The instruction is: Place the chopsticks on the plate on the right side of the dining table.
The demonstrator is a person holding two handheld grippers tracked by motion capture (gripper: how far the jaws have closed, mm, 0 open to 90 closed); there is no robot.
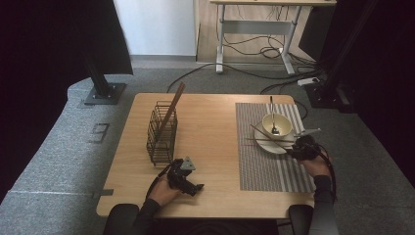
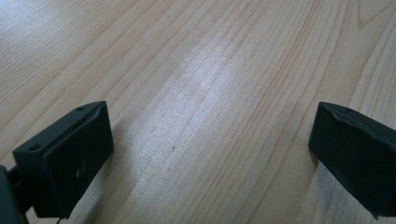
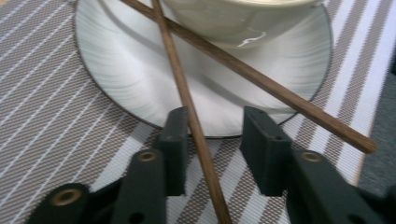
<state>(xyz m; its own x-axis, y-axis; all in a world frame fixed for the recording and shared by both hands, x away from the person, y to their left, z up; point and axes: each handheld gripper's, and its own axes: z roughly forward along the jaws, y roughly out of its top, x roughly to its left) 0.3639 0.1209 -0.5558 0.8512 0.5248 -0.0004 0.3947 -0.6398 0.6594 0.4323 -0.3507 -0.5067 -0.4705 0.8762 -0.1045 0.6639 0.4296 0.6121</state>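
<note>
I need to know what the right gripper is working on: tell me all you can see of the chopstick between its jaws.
The chopstick is a slim, dark brown stick that looks wooden. It lies slanted across the rim of the white plate, crossing a second chopstick near the bowl, its near end out over the striped placemat. It runs between the right gripper's jaws, close against one; the other stands clear, so it looks unclamped.
</note>
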